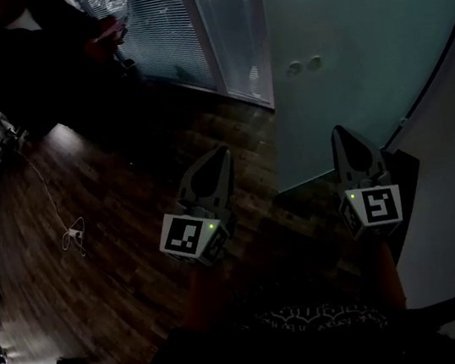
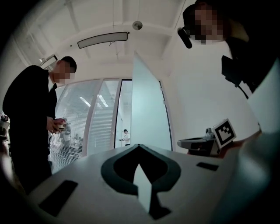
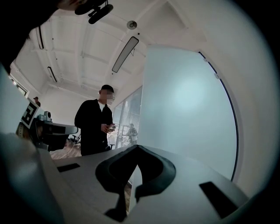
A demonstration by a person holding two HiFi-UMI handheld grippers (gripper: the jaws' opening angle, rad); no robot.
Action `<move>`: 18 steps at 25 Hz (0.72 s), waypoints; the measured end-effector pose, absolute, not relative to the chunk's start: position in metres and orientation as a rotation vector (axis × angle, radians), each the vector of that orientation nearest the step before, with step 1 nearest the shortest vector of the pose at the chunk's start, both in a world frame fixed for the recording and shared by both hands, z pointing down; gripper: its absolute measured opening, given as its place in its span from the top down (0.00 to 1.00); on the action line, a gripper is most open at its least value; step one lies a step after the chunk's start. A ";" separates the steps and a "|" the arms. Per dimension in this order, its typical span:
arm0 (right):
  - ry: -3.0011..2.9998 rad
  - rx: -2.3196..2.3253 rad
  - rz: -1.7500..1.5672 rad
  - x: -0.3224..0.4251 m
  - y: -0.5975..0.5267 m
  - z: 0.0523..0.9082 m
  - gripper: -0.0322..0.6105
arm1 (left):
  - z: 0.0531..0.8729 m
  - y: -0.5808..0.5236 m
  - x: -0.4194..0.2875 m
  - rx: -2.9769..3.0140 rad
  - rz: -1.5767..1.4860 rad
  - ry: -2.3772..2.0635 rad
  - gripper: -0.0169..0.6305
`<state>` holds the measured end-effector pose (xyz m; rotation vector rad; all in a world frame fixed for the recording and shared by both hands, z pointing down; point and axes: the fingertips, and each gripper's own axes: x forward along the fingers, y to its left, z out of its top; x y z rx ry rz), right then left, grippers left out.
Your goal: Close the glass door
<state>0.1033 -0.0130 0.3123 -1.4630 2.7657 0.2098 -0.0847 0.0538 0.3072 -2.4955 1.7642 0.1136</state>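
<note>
The frosted glass door [image 1: 360, 44] stands open at the upper right of the head view, with two small round fittings [image 1: 304, 64] on it. It fills the right of the right gripper view as the door [image 3: 188, 105], and shows edge-on as the door [image 2: 146, 109] in the left gripper view. My right gripper [image 1: 341, 133] is shut and empty, its tip just before the door's lower part; contact cannot be told. My left gripper [image 1: 220, 154] is shut on nothing over the wood floor, left of the door. The jaws meet at the left gripper [image 2: 139, 146] and the right gripper [image 3: 137, 147].
A person in black [image 1: 36, 53] stands at the back left holding a small device, also seen as a person [image 2: 30, 127] and a person [image 3: 94, 127]. A glass partition with blinds [image 1: 160, 25] runs behind. A thin cable [image 1: 71, 234] lies on the dark wood floor [image 1: 120, 262].
</note>
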 end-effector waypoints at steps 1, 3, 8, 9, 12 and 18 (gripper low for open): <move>2.766 -1.459 0.210 0.103 -0.019 0.312 0.95 | 0.306 0.048 -0.084 -2.493 0.113 1.764 0.97; 2.768 -1.450 0.218 0.102 -0.029 0.310 0.95 | 0.305 0.039 -0.084 -2.489 0.119 1.769 0.97; 2.777 -1.431 0.230 0.102 -0.055 0.311 0.95 | 0.313 0.015 -0.086 -2.459 0.086 1.745 0.97; 2.778 -1.430 0.227 0.103 -0.061 0.312 0.95 | 0.311 0.010 -0.084 -2.466 0.095 1.758 0.97; 2.781 -1.426 0.223 0.102 -0.074 0.311 0.95 | 0.309 -0.002 -0.084 -2.465 0.097 1.765 0.97; 2.798 -1.399 0.206 0.101 -0.095 0.314 0.95 | 0.309 -0.019 -0.089 -2.437 0.101 1.795 0.97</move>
